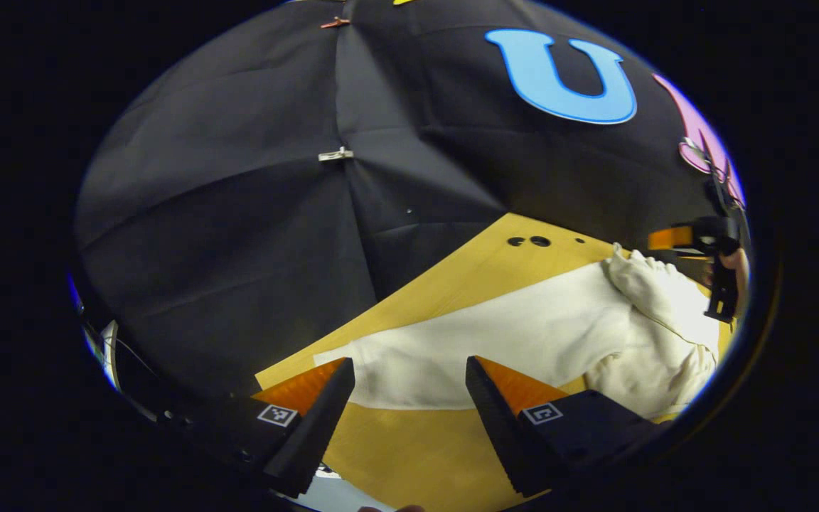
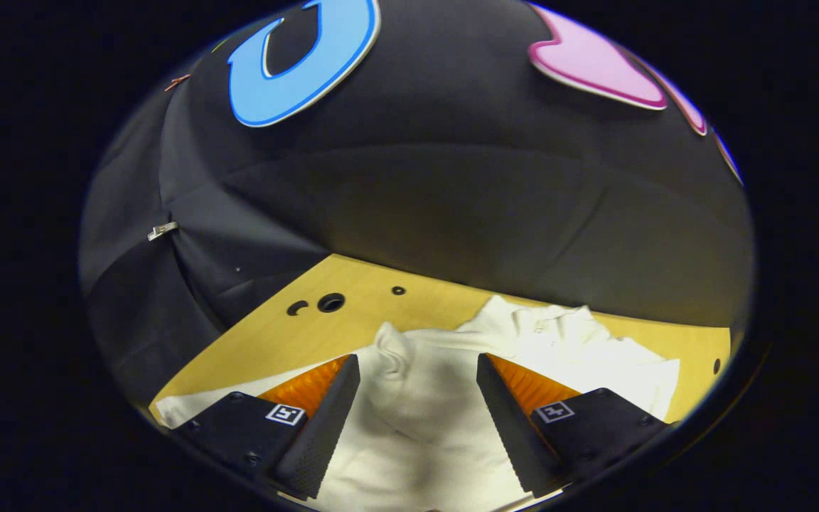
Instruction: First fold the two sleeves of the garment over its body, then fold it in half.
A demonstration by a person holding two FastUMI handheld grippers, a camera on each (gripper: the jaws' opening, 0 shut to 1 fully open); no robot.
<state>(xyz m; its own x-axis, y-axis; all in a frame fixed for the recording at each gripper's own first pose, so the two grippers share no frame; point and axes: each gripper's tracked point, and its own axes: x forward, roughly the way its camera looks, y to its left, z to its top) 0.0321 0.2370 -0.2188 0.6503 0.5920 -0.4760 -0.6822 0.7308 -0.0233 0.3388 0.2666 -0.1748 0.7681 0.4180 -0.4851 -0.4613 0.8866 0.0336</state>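
White garment [image 1: 523, 334] on wooden table [image 1: 416, 441] (right gripper [image 1: 719, 274] beside it), left gripper [image 1: 409, 370] spread

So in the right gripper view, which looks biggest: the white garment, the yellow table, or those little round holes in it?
1. Garment, though nearness to the camera inflates it.
2. Table, showing about as much; unsure between these two.
3. Holes, clearly smallest.

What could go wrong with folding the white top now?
The garment looks bunched, with a rumpled sleeve, so a grab might catch several layers and fold crooked. The left gripper hangs open beside the garment's edge, partly over bare table, so closing there might miss the cloth. The right gripper is open over the cloth and could drag it along the smooth table.
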